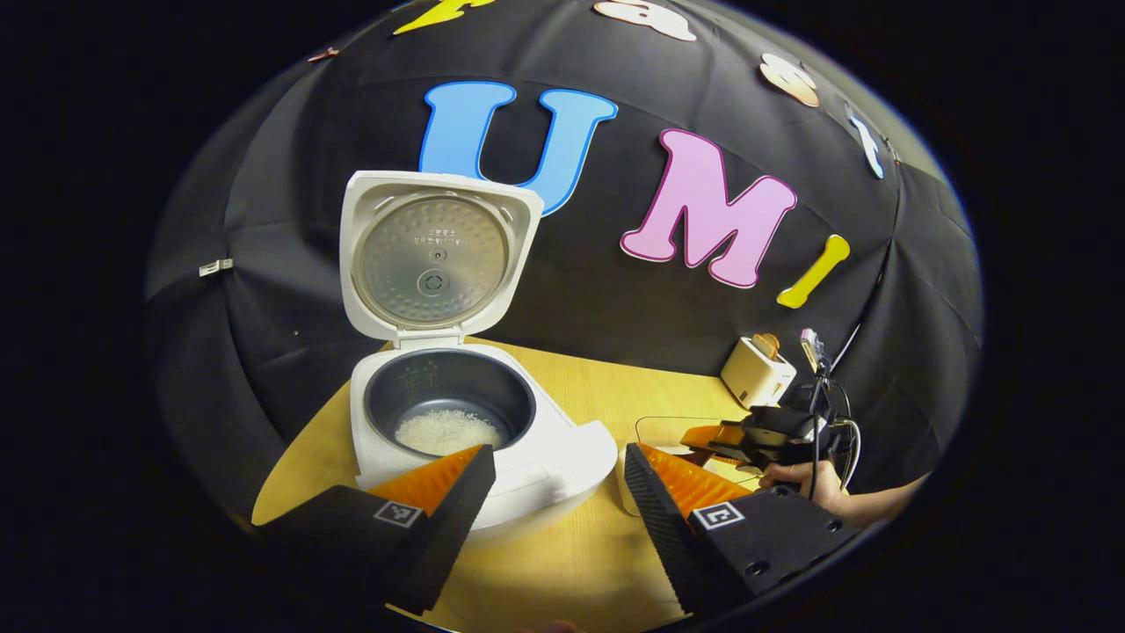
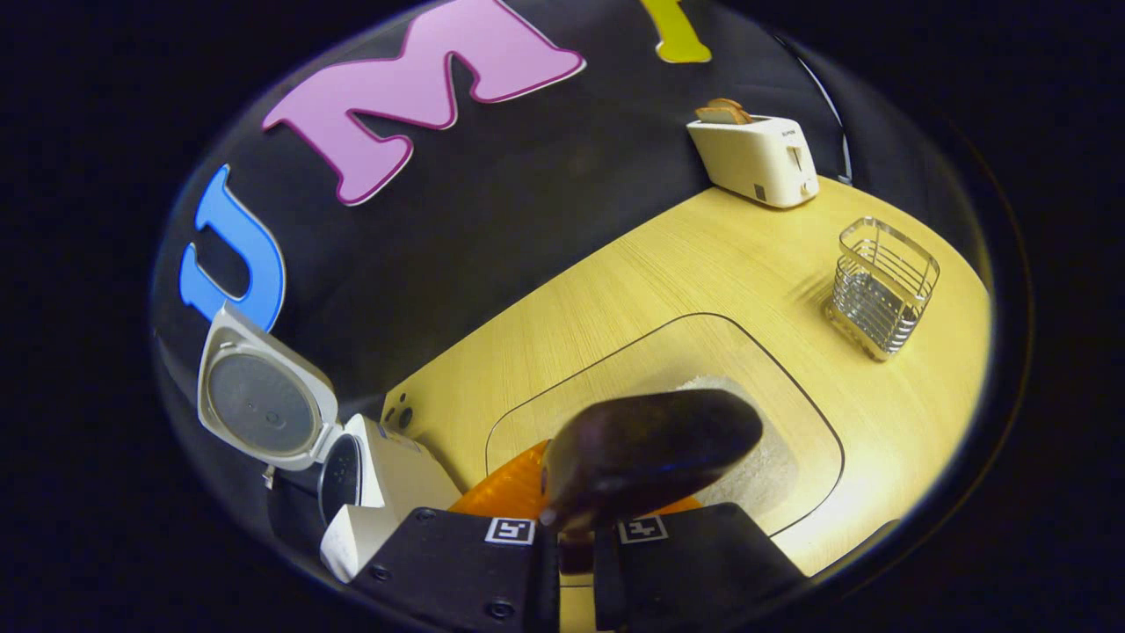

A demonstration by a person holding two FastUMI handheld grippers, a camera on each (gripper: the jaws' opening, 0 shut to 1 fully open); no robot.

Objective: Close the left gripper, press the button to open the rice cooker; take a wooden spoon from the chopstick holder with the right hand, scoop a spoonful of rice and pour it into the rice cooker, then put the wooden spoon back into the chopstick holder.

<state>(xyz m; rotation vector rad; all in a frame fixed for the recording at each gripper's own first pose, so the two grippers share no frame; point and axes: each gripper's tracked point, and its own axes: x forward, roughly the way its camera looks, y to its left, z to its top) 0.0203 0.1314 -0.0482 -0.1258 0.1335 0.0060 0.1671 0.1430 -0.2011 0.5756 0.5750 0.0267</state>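
Observation:
The white rice cooker [image 1: 545,448] stands open with its lid [image 1: 435,255] upright, and a little rice [image 1: 446,431] lies in the dark inner pot. My left gripper [image 1: 555,457] is open just in front of the cooker, holding nothing. My right gripper [image 2: 580,519] is shut on the handle of a dark wooden spoon [image 2: 650,457]. The spoon's bowl hangs over the rice [image 2: 760,466] in a clear tray [image 2: 791,387]; no rice shows on the spoon. The wire chopstick holder [image 2: 883,286] stands farther right. In the left gripper view the right gripper [image 1: 712,440] is held by a hand [image 1: 817,488].
A white toaster [image 2: 756,158] with bread in it stands at the back of the wooden table [image 2: 615,290], by the black cloth wall. The cooker [image 2: 378,483] shows at the left in the right gripper view. Cables [image 1: 826,396] hang near the right gripper.

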